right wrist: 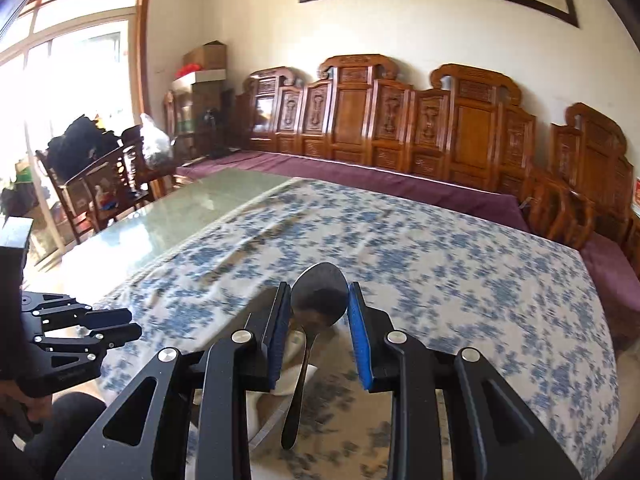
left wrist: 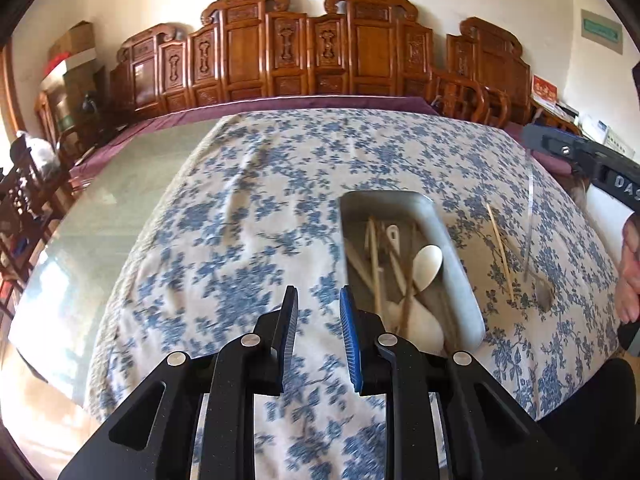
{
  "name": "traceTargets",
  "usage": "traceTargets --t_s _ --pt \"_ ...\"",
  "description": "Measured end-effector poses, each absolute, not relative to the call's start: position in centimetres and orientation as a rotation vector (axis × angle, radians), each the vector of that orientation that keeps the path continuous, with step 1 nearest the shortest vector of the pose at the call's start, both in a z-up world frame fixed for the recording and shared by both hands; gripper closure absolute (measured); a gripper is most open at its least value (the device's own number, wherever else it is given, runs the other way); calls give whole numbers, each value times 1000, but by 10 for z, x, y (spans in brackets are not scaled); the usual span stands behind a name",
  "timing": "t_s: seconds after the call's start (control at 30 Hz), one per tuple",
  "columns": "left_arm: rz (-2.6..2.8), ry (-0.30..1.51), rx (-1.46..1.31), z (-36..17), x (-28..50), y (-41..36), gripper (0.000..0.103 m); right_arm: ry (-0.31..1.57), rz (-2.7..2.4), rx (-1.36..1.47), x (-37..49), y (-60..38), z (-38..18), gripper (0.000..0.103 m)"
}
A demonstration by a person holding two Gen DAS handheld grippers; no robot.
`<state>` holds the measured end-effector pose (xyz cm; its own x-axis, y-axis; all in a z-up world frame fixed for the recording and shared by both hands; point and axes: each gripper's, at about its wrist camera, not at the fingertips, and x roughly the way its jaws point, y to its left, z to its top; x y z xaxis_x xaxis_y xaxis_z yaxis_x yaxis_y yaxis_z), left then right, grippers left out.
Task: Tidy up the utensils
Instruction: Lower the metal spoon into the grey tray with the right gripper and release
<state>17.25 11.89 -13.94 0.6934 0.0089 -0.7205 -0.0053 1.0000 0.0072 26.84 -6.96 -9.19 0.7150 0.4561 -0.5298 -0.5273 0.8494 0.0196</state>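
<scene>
My left gripper (left wrist: pixel 318 290) hangs open over the blue-flowered tablecloth (left wrist: pixel 248 216), nothing between its pads. Just right of it lies a metal tray (left wrist: pixel 466 280) holding wooden chopsticks (left wrist: pixel 375 268) and white spoons (left wrist: pixel 427 266). One loose chopstick (left wrist: pixel 500 252) rests on the cloth right of the tray. My right gripper (right wrist: pixel 318 288) is shut on a metal spoon (right wrist: pixel 319 300), pads against the sides of its bowl, handle hanging down towards the camera. From the left wrist view the right gripper (left wrist: pixel 532 138) is up at the right, the spoon's handle (left wrist: pixel 529 208) dangling below it.
Bare glass tabletop (left wrist: pixel 120 200) runs left of the cloth. A carved wooden bench (left wrist: pixel 280 52) with a purple cushion (right wrist: pixel 360 178) lines the far side. Wooden chairs (right wrist: pixel 100 184) stand at the table's left end. A person's hand (left wrist: pixel 628 272) is at the right edge.
</scene>
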Motion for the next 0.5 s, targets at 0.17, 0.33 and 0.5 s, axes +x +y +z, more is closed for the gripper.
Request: traceTargets --t_s 0.17,0.33,0.5 --pt "25 797 -5 -130 159 133 83 623 598 -120 277 -33 -107 72" --pt "25 797 -16 -127 151 140 83 728 627 -119 291 -8 -137 72" --pt "15 803 -19 -127 148 141 83 787 599 -161 305 3 -160 72"
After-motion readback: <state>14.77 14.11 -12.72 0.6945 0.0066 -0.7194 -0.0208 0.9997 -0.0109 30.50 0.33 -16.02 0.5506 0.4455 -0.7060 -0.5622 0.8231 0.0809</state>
